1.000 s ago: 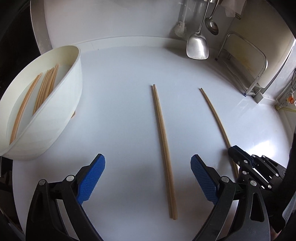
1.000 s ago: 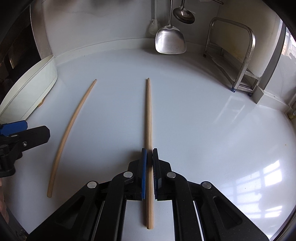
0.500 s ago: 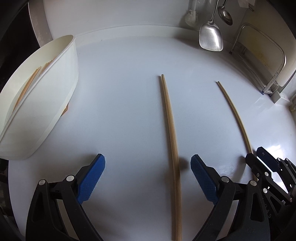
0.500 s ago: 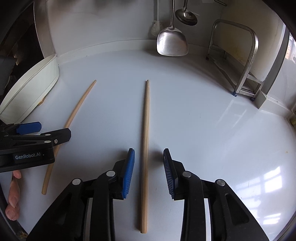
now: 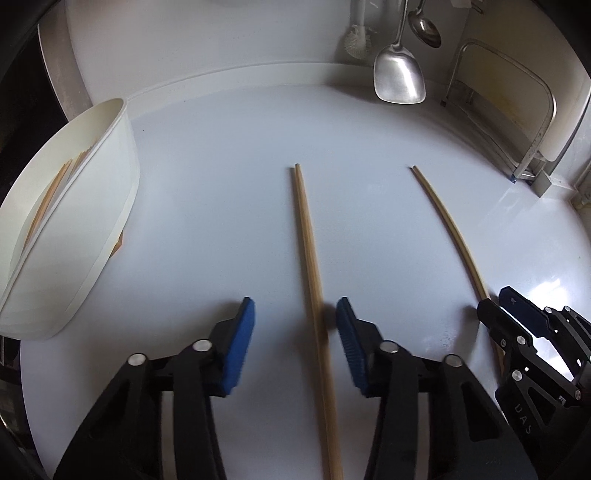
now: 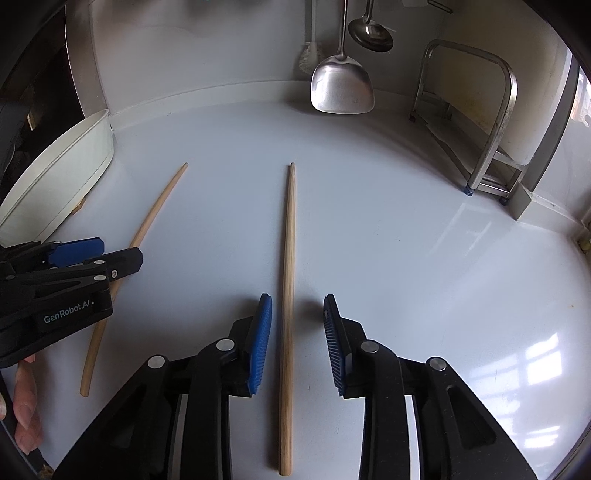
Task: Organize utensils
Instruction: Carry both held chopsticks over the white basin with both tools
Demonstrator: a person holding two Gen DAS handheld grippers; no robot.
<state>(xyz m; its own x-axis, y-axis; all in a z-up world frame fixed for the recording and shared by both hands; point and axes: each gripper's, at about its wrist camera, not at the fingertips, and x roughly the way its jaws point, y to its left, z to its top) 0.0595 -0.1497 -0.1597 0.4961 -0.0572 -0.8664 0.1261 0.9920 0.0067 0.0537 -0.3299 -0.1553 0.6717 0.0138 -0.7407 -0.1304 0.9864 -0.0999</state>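
Two grippers over the white counter (image 6: 406, 229), each straddling its own chopsticks. The left gripper (image 5: 295, 325) has its jaws apart, blue pads on either side of the left pair of chopsticks (image 5: 308, 258), which runs between them from the near edge out toward the far wall; the pads are not touching the wood, though the right pad sits just beside it. In the left wrist view that pair shows as two sticks pressed side by side, tips level at the far end. To the right, the right gripper (image 6: 297, 332) also has its jaws parted, with the right chopsticks (image 6: 288, 280) lying flat on the counter between the pads, clear of both, near end close to the camera and tip pointing away. Whether this is one stick or two stacked, I cannot tell. From the right wrist view the left gripper comes in at the left edge, over the near half of its pair, with fingertips of the person's hand (image 6: 26, 410) below it. At the far left, a white oval tub (image 5: 107, 206) stands on the counter with more chopsticks inside (image 5: 51, 192). On the far wall hang a metal spatula (image 6: 341, 88) and a ladle (image 6: 371, 33), with a metal rack (image 6: 491, 122) at the far right.
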